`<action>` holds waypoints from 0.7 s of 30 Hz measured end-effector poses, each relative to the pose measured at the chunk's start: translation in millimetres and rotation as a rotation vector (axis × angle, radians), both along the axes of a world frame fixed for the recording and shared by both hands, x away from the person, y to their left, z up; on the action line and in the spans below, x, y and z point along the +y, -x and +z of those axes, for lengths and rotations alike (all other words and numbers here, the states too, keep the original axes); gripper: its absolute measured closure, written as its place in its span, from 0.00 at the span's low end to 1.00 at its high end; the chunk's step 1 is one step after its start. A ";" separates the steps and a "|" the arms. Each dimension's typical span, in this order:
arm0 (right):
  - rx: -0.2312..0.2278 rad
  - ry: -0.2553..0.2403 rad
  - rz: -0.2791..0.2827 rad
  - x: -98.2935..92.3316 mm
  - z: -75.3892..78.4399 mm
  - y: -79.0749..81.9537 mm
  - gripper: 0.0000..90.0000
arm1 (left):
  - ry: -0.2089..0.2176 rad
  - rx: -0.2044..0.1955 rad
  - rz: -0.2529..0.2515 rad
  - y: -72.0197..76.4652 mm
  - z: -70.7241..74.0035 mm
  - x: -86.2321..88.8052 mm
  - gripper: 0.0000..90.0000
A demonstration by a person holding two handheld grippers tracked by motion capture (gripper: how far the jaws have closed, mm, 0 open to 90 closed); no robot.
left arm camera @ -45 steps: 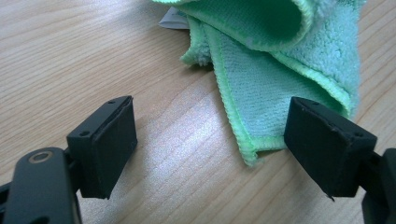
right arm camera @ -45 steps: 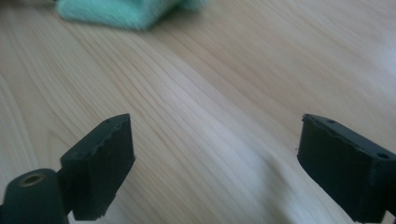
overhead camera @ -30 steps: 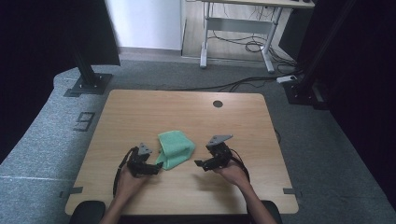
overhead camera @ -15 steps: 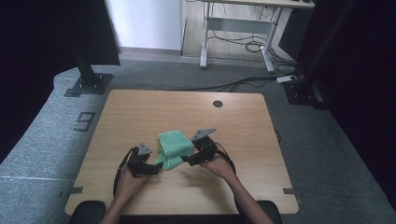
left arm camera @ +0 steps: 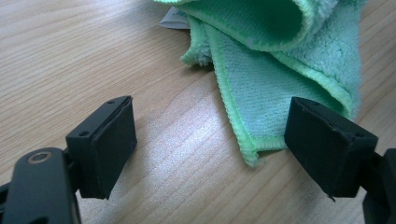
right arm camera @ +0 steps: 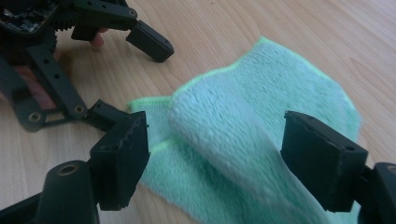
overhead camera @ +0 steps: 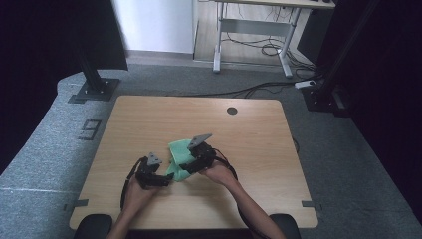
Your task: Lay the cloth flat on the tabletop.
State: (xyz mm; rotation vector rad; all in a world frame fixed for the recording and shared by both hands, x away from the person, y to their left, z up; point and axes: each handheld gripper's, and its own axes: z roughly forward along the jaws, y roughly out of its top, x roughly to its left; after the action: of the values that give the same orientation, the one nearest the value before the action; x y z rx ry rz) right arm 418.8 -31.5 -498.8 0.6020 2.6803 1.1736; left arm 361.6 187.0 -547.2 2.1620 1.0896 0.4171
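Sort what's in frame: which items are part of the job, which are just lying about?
In the job:
- green cloth, folded on the table
- left claw, open by the cloth's corner
- right claw, open, jaws just been closing, over the cloth

Lying about:
- desk frame beyond the table
- floor cables
- black stand

A light wooden surface [overhead camera: 149,119] with rounded corners and a dark round cable hole [overhead camera: 232,110] near its far edge stands on grey carpet [overhead camera: 358,164]. Pale tape marks [overhead camera: 89,129] lie on the carpet at the left. Beyond it, a white wall [overhead camera: 154,25] meets a wooden floor strip where a metal-legged desk [overhead camera: 254,30] stands over loose cables [overhead camera: 271,50]. Black curtains [overhead camera: 40,55] (on both sides) and black stand bases [overhead camera: 94,89] frame the scene.
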 end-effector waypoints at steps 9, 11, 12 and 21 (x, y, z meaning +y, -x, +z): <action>-0.014 0.111 0.010 18.0 -9.5 -4.3 0.57 | 0.002 -0.001 0.002 0.0 -0.1 -0.1 0.18; -0.003 0.118 0.002 15.3 -8.9 -5.1 0.70 | 0.003 -0.001 0.001 0.1 -0.2 -0.2 0.18; 0.003 0.120 -0.007 12.9 -7.7 -5.2 0.75 | 0.003 -0.001 0.002 0.1 -0.2 -0.2 0.18; -0.010 0.063 -0.102 -21.4 12.4 -8.1 0.84 | 0.001 0.000 0.002 0.0 -0.1 -0.3 0.18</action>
State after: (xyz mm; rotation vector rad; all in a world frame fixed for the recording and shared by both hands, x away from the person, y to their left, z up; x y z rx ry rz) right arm 427.0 -52.9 -486.4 0.7114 2.6330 1.0585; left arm 361.6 186.7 -547.3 2.1602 1.0921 0.4179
